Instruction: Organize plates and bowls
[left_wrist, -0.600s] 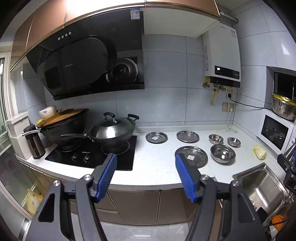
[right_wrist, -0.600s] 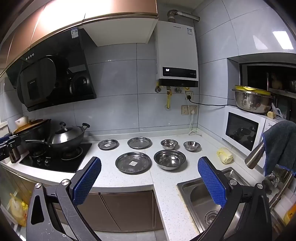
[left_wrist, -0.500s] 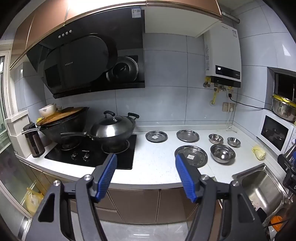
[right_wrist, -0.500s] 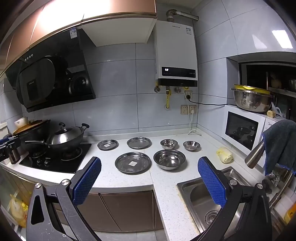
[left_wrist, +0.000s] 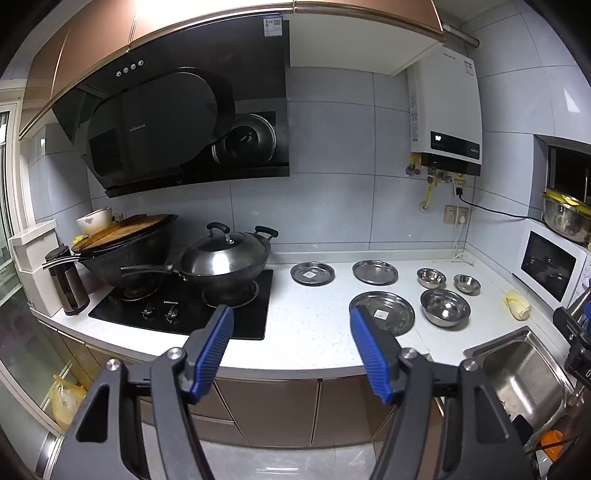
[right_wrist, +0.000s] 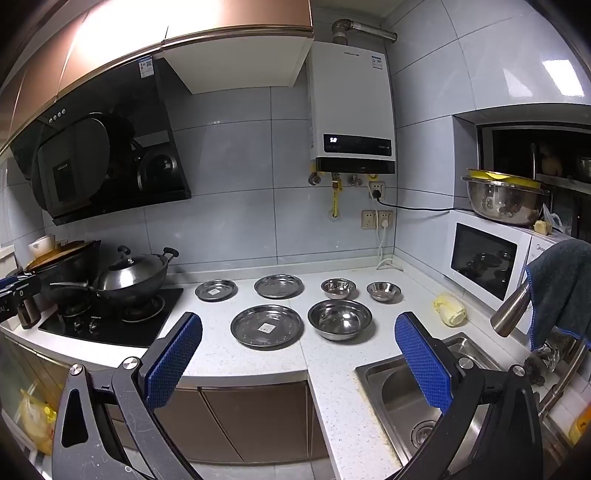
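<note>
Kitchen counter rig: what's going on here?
Nothing is being handled yet. Both grippers, left and right, hang open and empty in front of the counter. Three steel plates sit there: a large plate in front, two smaller ones behind. Beside them are a large bowl and two small bowls. All lie apart, unstacked, so sorting has not begun.

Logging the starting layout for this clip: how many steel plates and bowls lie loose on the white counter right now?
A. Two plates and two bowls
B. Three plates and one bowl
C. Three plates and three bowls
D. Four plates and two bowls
C: on the counter lie a large plate, two smaller plates, a large bowl and two small bowls.
</note>
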